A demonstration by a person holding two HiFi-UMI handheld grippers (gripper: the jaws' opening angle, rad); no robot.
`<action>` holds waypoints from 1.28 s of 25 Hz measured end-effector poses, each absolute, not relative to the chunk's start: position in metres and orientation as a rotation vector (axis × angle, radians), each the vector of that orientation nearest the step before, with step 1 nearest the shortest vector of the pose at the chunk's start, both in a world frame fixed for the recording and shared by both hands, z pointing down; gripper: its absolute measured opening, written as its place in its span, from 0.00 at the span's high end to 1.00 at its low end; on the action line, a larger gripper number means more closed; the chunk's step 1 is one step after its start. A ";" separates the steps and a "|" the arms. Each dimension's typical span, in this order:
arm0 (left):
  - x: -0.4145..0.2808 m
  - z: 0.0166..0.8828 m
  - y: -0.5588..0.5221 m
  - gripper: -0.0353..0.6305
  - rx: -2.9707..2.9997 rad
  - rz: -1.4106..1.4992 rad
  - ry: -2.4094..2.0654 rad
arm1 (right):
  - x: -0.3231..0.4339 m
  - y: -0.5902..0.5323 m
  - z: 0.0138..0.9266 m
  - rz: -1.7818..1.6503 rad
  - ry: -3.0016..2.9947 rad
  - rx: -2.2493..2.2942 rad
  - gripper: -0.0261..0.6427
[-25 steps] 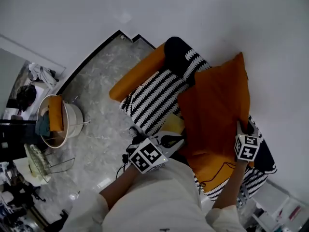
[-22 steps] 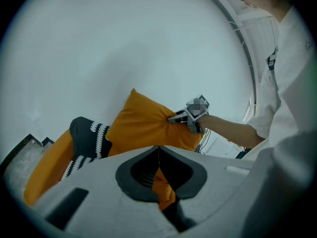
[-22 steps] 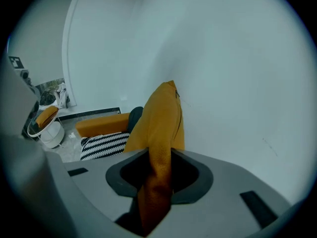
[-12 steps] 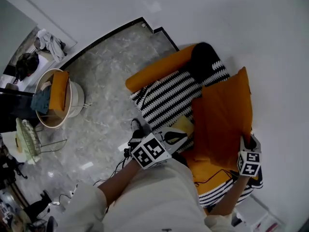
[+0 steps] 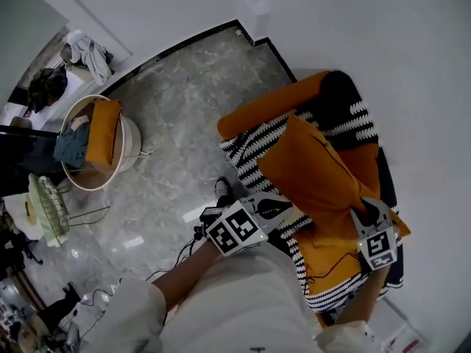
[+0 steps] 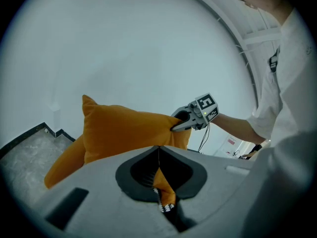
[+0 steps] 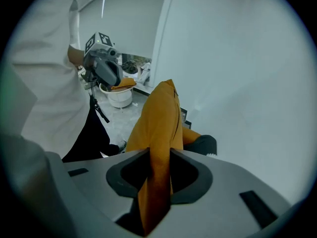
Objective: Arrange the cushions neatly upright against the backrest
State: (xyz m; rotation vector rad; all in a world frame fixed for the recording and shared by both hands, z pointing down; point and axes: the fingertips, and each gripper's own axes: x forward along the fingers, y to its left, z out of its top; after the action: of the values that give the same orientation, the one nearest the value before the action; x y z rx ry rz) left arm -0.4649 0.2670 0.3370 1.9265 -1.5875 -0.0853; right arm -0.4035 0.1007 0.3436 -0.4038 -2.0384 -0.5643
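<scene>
1. Head view: orange cushion [image 5: 316,175] held above the striped armchair [image 5: 246,149]
2. Left gripper [image 6: 159,182] pinched tight on its corner; right gripper [image 7: 158,177] just tightened on the opposite edge
3. Next, probably: stand it upright against the backrest

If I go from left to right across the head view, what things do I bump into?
round white tub → left gripper → orange cushion → right gripper

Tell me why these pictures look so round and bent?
Head view: the wide lens bows the floor's black skirting line. Left gripper view: black corners ring a circular image. Right gripper view: same ring; the orange cushion looks soft nearest the lens.
</scene>
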 end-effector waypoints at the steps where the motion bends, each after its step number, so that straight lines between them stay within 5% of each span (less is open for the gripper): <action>1: -0.471 0.339 0.275 0.93 1.917 -0.088 -1.593 | -0.415 0.112 0.351 -0.581 -2.020 -0.445 0.80; 16: -0.546 0.368 0.369 0.93 1.550 -0.134 -1.845 | -0.531 0.215 0.464 -1.006 -1.684 -1.076 0.80; 32: -0.613 0.380 0.293 0.93 1.410 -0.155 -1.872 | -0.622 0.129 0.583 -1.164 -1.489 -1.251 0.79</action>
State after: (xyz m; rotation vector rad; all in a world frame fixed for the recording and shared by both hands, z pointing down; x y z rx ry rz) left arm -0.6129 0.2934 0.3797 1.4103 -1.8725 -0.1555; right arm -0.6216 0.1288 0.5835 -1.2508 -1.4891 -1.1639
